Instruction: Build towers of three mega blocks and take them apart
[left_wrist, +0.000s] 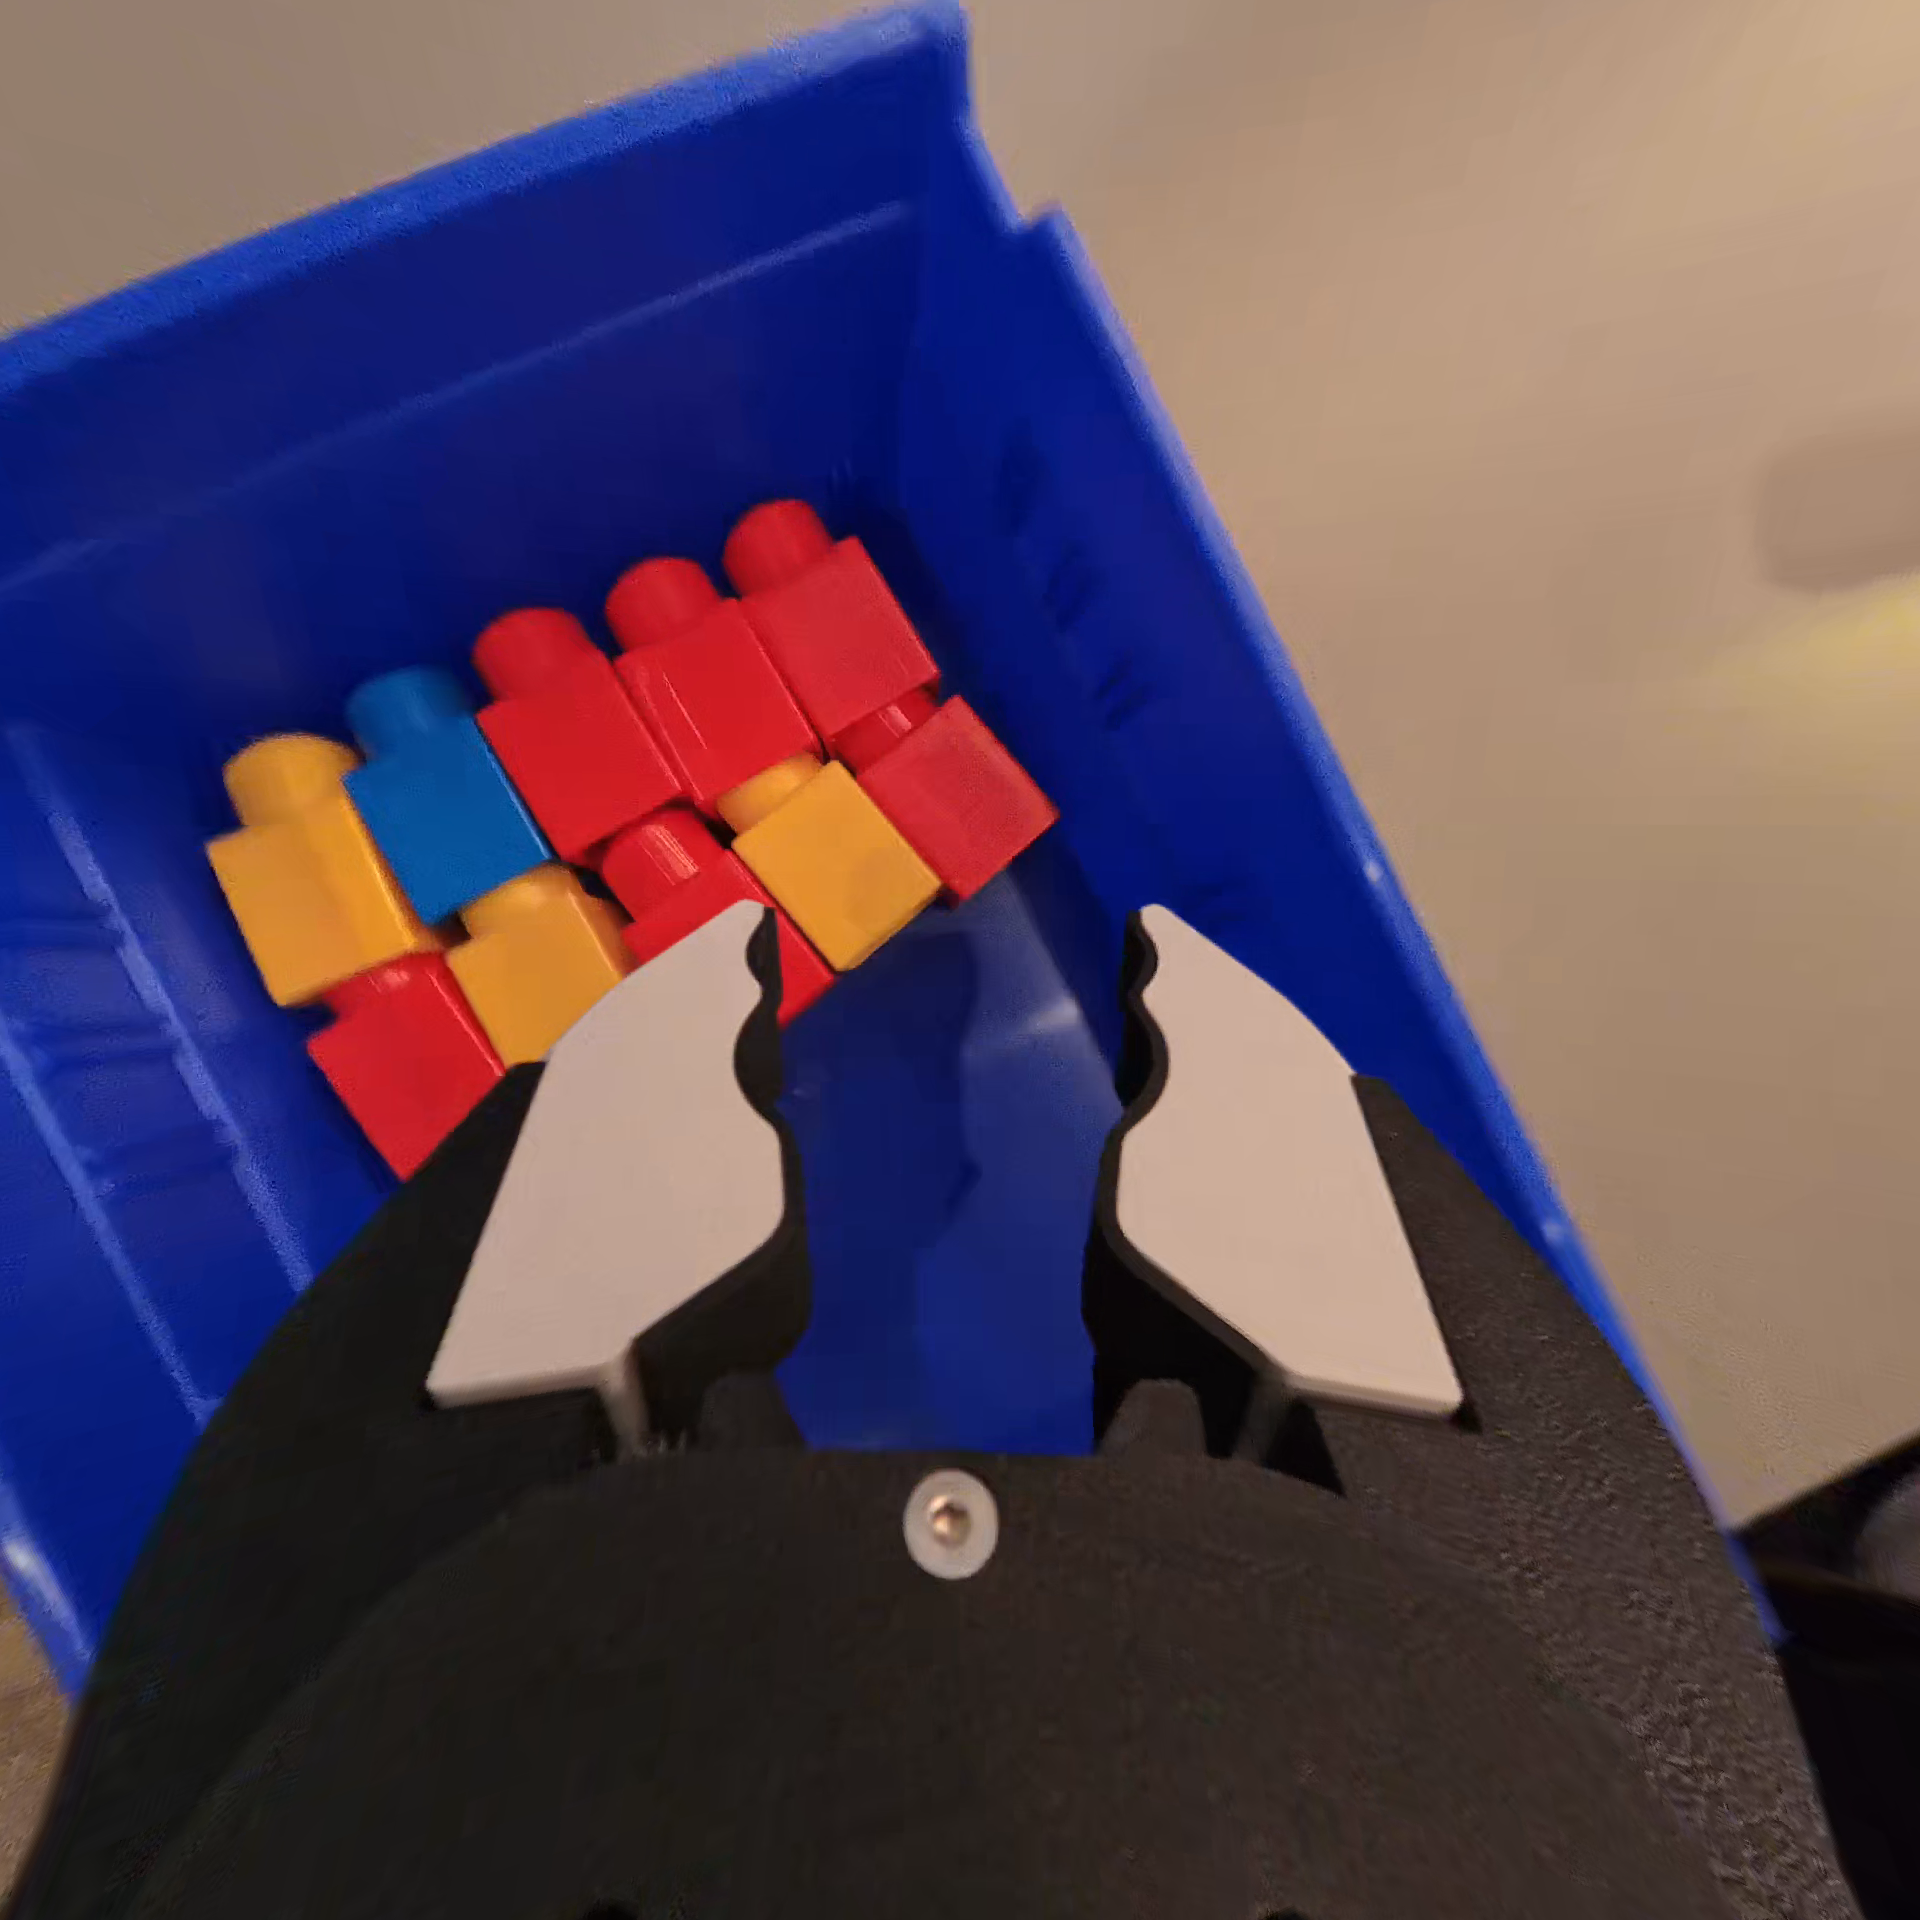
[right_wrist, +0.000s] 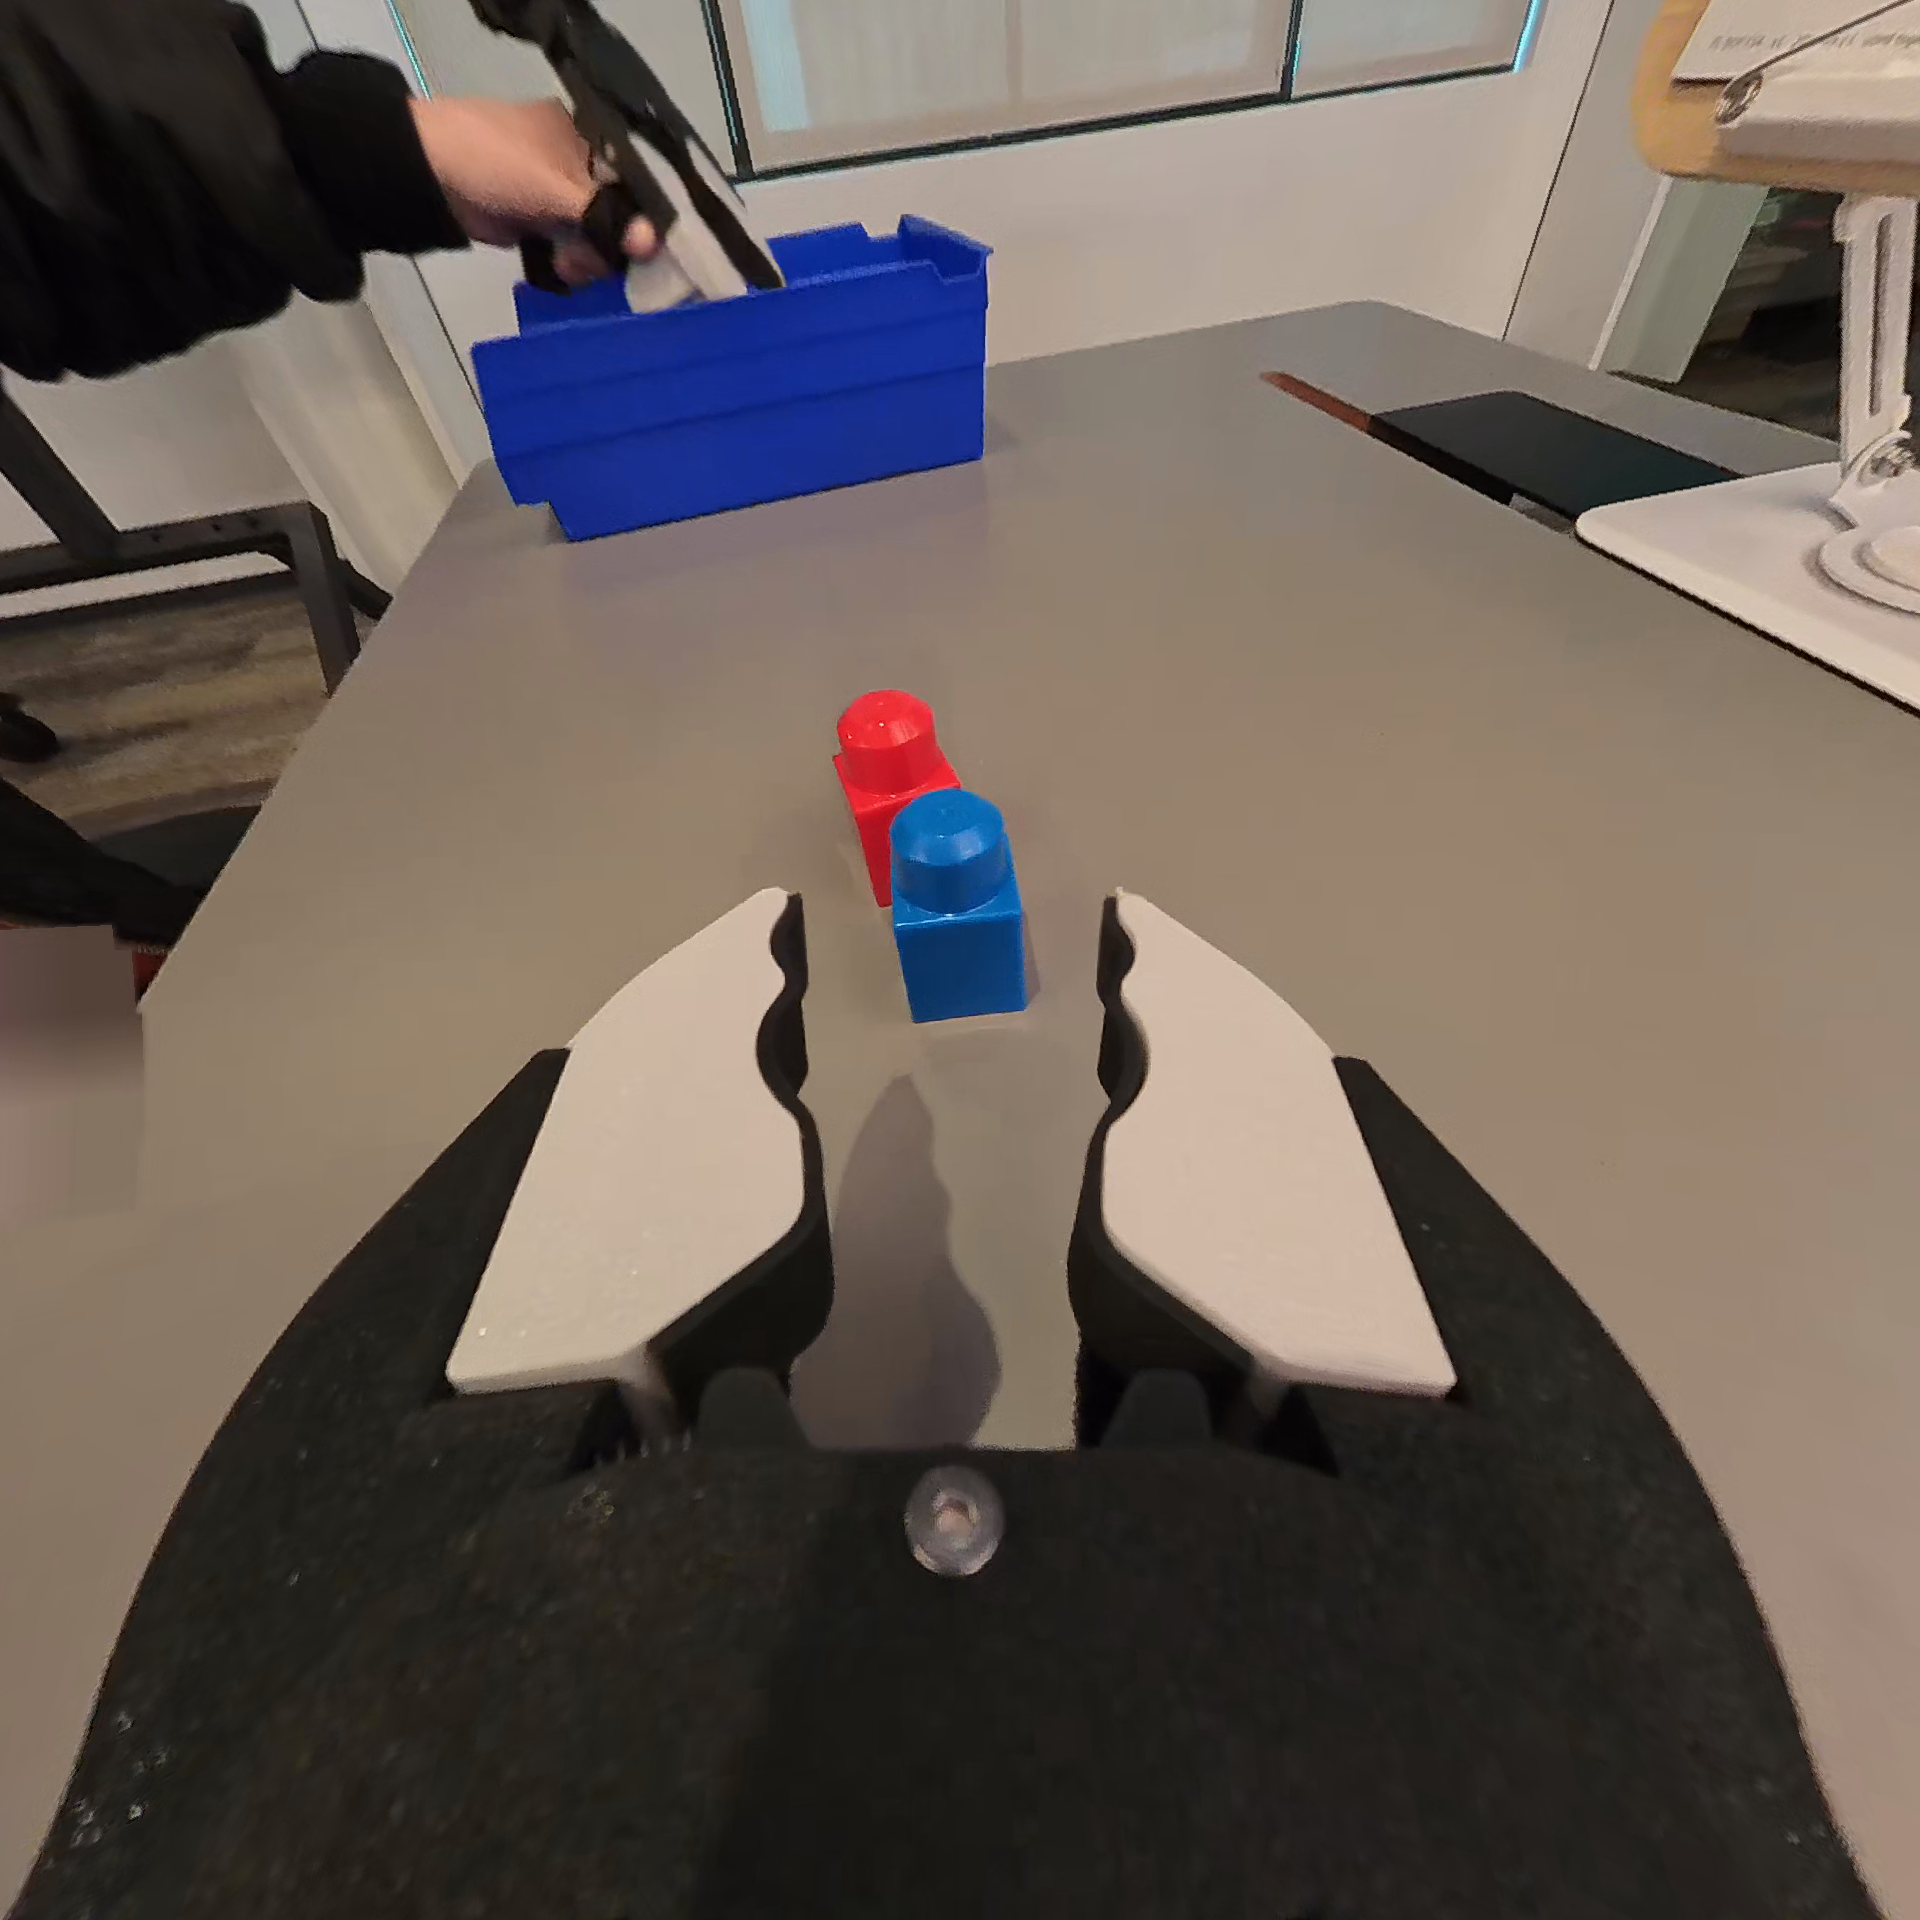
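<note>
Blocks (left_wrist: 582, 790) lay heaped in the blue bin (left_wrist: 623, 343), where the left gripper (left_wrist: 951, 920) hung wide and empty. A red block (right_wrist: 891, 774) and blue block (right_wrist: 958, 914) stood touching on the worktop (right_wrist: 1351, 831); the right gripper (right_wrist: 951, 899) gaped wide just before the blue one. Likely step: fetching a third block, calling for closing on one. No writing was legible.
</note>
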